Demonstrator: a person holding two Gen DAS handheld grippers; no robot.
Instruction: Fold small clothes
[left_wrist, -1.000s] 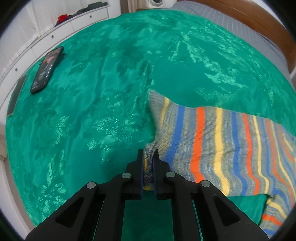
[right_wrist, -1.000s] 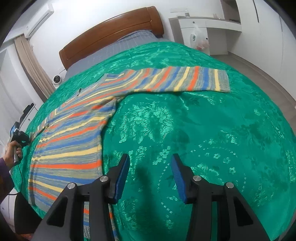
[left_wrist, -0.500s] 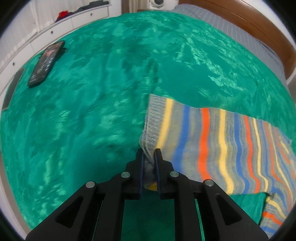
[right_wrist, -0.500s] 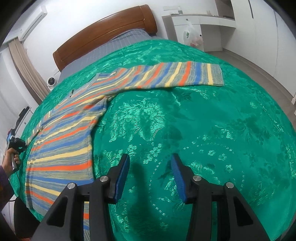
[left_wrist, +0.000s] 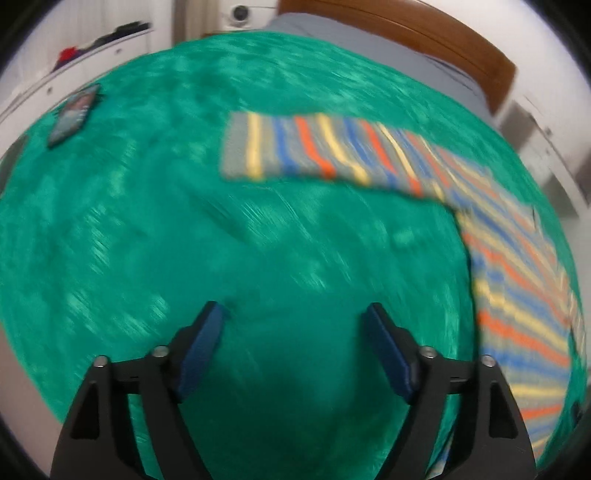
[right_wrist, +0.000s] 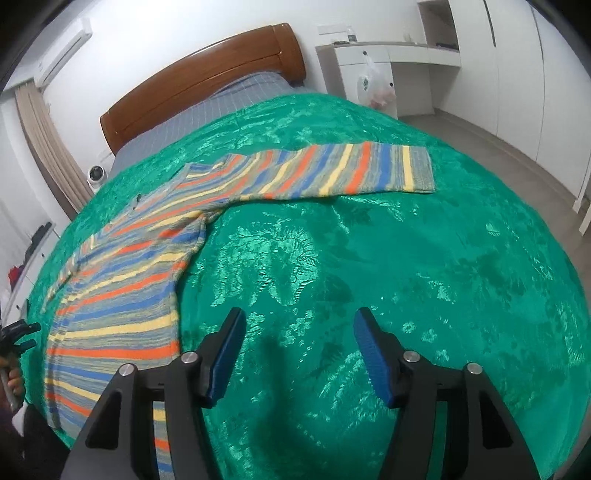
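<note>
A striped knit sweater in grey, blue, orange and yellow lies spread flat on the green bedspread. One sleeve stretches out to the right in the right wrist view. The other sleeve lies flat ahead in the blurred left wrist view, well beyond the fingertips. My left gripper has its jaws opening wide with only bedspread between them. My right gripper hovers over bare bedspread beside the sweater's body, jaws opening, nothing between them. The left gripper also shows at the far left edge of the right wrist view, held by a hand.
A dark phone lies on the bedspread at the far left. A wooden headboard and grey sheet close the bed's far end. White drawers, a desk with a hanging plastic bag and wardrobes surround the bed.
The left gripper let go of the sleeve cuff it was pinching, opened wide and pulled back, leaving the sleeve flat. The right gripper's jaws widened while it stayed in place.
</note>
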